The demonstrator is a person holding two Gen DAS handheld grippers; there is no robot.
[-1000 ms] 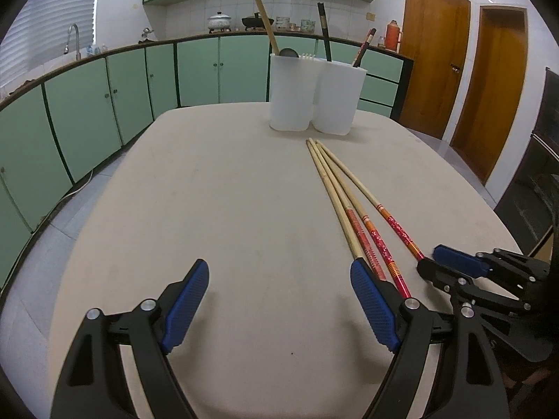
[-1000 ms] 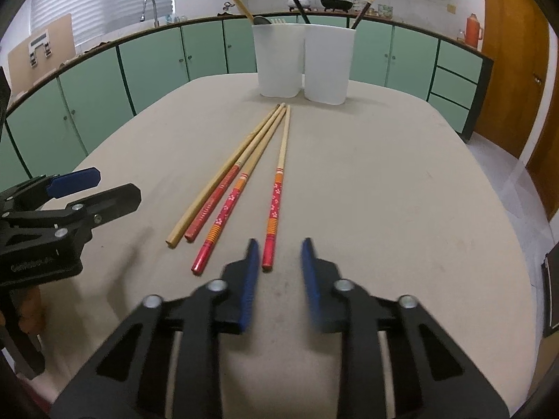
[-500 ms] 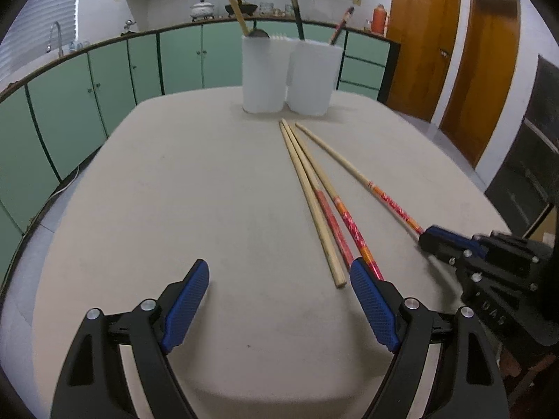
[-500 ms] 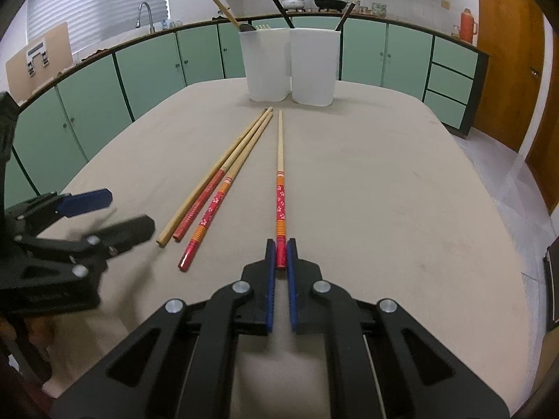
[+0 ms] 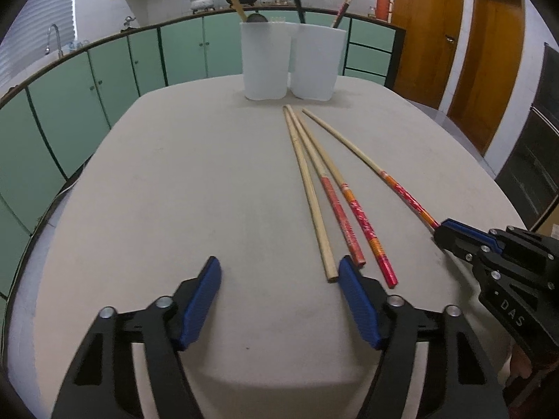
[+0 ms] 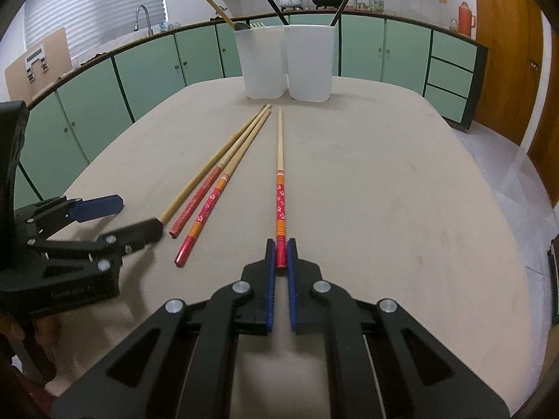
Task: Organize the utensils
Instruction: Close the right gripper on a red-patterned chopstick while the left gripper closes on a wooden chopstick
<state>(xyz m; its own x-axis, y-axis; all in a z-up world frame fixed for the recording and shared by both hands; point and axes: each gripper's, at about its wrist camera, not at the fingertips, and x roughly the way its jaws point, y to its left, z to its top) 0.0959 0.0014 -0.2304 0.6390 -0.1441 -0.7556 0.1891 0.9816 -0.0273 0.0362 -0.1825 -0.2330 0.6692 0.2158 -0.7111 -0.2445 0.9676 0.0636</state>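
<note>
Wide beige surface (image 6: 384, 181), two white holders (image 6: 286, 63) at the far end. Three chopsticks (image 5: 332, 195) lie bunched near the left; a fourth, the lone chopstick (image 6: 280, 188), lies to their right. The right hand-held gripper (image 6: 280, 255) is clamped tight on its red near end. The left hand-held gripper (image 5: 279, 289) has just been closing, nothing between its pads, right pad beside the plain stick's end. Best lift the pinched end gently, keeping the stick level.

Home kitchen: green cabinets (image 6: 195, 59), sink tap (image 6: 141, 12), stove pots (image 6: 290, 0).
</note>
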